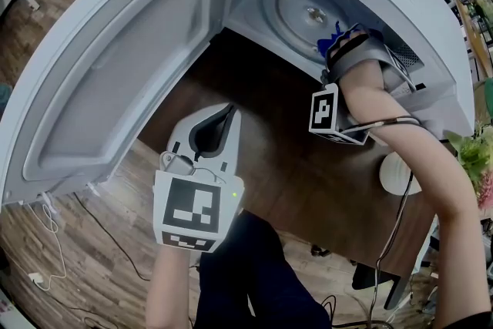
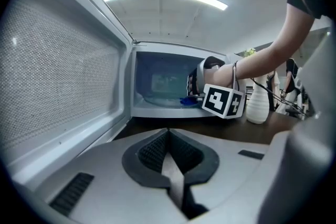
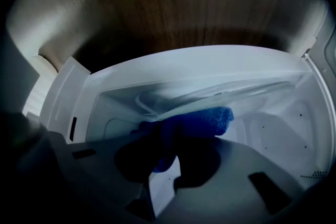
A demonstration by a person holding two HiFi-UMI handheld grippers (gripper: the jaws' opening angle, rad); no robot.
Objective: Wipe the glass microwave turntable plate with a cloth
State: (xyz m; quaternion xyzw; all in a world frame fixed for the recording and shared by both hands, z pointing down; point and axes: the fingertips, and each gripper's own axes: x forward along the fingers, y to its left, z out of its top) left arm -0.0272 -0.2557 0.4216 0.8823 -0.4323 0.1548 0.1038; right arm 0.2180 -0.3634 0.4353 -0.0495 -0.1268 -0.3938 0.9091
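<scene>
The microwave stands open, and the round glass turntable plate (image 1: 302,11) lies on its floor. My right gripper (image 1: 339,42) reaches inside over the plate's near right edge, shut on a blue cloth (image 1: 329,40). In the right gripper view the cloth (image 3: 199,122) bunches out of the jaws of the right gripper (image 3: 168,140) against the clear plate rim (image 3: 157,108). My left gripper (image 1: 221,119) hangs above the table in front of the microwave, shut with nothing in it. From the left gripper (image 2: 168,136) view the cloth (image 2: 188,101) shows at the oven mouth.
The microwave door (image 1: 115,65) is swung wide to the left. The oven sits on a dark wooden table (image 1: 262,166). A white ribbed vase (image 1: 397,173) and flowers (image 1: 474,154) stand at the right. Cables (image 1: 54,243) lie on the wood floor.
</scene>
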